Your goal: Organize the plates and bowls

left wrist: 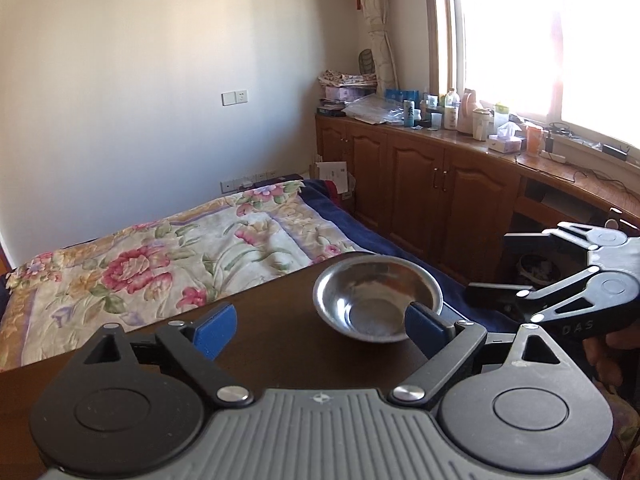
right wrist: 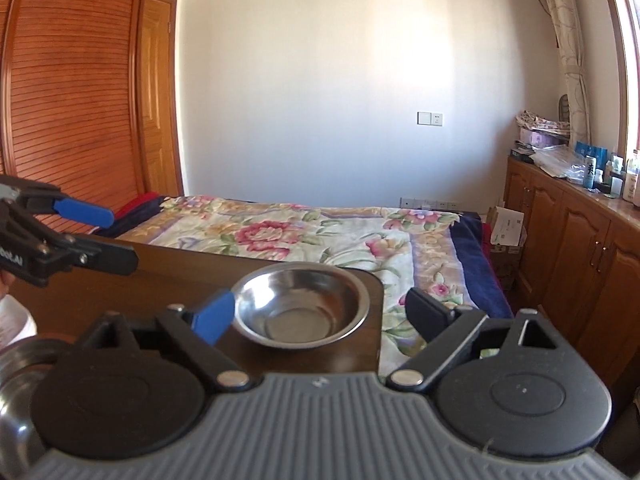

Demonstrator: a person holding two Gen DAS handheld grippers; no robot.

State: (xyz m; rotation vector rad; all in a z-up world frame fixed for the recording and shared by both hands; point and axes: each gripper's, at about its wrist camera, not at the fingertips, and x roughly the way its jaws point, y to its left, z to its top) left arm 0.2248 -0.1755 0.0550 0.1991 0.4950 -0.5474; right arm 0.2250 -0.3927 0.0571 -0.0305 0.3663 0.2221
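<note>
A small steel bowl (left wrist: 378,300) (right wrist: 300,300) stands empty and upright near the far right corner of the dark brown table (left wrist: 264,344) (right wrist: 176,280). My left gripper (left wrist: 320,328) is open with nothing between its blue pads; its right pad (left wrist: 424,326) overlaps the bowl's near rim in this view. My right gripper (right wrist: 322,316) is open too, with its left blue pad (right wrist: 214,316) just beside the bowl's left rim and not pressing it. Each gripper also shows in the other's view: the right gripper (left wrist: 488,268) at the right edge, the left gripper (right wrist: 108,236) at the left edge.
More steel dishware (right wrist: 16,384) sits at the lower left of the right wrist view, partly hidden. A bed with a floral quilt (left wrist: 180,264) (right wrist: 320,236) lies beyond the table. Wooden cabinets (left wrist: 440,184) with bottles on top run along the right, and a wardrobe (right wrist: 72,92) stands at the left.
</note>
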